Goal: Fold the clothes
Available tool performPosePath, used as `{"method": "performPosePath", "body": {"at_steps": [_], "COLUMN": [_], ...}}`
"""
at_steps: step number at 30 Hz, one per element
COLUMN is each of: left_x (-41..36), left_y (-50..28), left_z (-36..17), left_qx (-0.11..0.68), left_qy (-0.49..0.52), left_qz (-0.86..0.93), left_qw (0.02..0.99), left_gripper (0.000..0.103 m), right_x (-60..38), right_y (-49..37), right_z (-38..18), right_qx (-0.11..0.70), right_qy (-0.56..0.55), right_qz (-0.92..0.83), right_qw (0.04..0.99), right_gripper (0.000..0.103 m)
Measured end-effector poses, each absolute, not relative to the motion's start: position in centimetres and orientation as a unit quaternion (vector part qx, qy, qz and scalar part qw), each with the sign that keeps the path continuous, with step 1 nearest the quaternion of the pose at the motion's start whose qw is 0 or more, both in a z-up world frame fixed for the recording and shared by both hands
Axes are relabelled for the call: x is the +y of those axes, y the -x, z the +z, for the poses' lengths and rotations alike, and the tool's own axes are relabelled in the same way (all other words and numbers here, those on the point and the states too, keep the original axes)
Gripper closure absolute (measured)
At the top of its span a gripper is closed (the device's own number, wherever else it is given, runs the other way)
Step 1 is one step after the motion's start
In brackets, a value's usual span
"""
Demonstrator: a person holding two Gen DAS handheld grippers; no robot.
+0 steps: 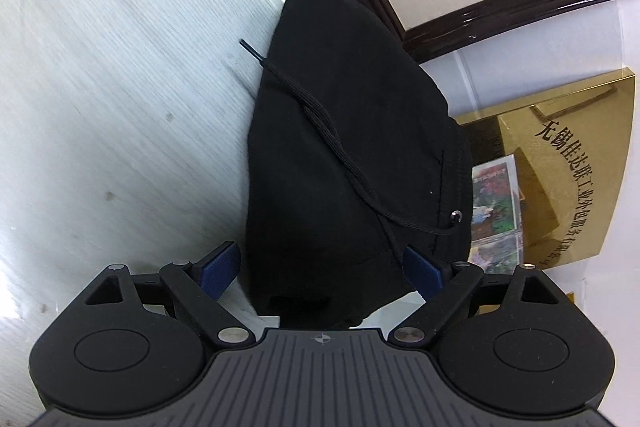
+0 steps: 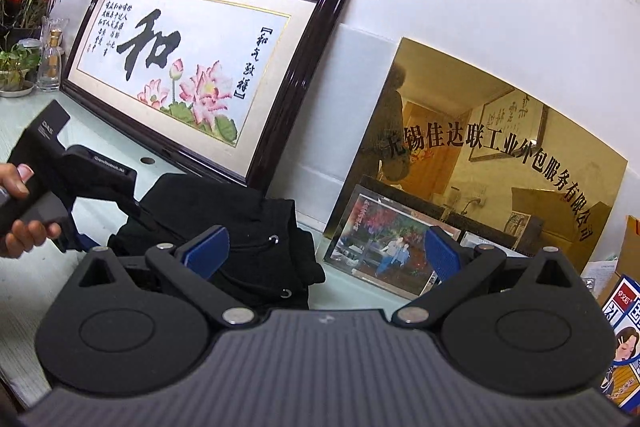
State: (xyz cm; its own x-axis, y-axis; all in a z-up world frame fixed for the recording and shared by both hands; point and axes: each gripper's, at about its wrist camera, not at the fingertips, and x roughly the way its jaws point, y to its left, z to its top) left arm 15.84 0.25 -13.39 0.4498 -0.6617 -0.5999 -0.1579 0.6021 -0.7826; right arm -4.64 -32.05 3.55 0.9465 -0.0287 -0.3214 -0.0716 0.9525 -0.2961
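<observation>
A black hooded garment lies bunched in a compact folded heap on the pale table, its drawstring trailing across the top. It also shows in the right wrist view, by the framed picture. My left gripper is open, its blue pads either side of the heap's near edge, not holding it. In the right wrist view the left gripper's body reaches over the garment from the left. My right gripper is open and empty, in front of the garment's right edge.
A dark-framed lotus embroidery leans on the wall behind the garment. A gold plaque and a framed photo stand to the right. Plants and glass bottles sit far left. Pale table surface extends left.
</observation>
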Motion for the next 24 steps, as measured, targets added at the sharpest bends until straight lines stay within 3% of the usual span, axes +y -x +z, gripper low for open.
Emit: {"method": "performPosePath", "body": {"at_steps": [4,6,9,10,14,24], "left_x": [-0.4,-0.6,-0.7,-0.7,-0.6,0.5], "left_y": [-16.0,-16.1,-16.3,-16.3,-16.3,-15.8], "left_z": [-13.4,-13.4,-13.4,-13.5,-13.3,-11.8], "left_qx": [0.491,0.488,0.487,0.488,0.486,0.458], "left_qy": [0.415,0.418,0.420,0.420,0.416,0.422], "left_qz": [-0.180,-0.181,-0.181,-0.180,-0.185,-0.197], "left_qw": [0.745,0.744,0.744,0.744,0.746,0.757], "left_gripper": [0.013,0.019,0.047,0.063,0.078,0.086], "right_x": [-32.2,-32.4,-32.5,-32.6,-33.0,-33.0], "right_y": [4.5,4.6,4.8,4.8,4.7,4.5], "right_z": [3.6,3.7,3.7,3.7,3.8,3.6], "right_qx": [0.165,0.165,0.166,0.166,0.163,0.164], "right_qy": [0.142,0.134,0.128,0.125,0.111,0.091], "right_qz": [0.010,0.010,0.009,0.008,0.007,0.020], "right_qw": [0.976,0.977,0.978,0.978,0.980,0.982], "right_gripper": [0.000,0.000,0.000,0.000,0.000,0.000]}}
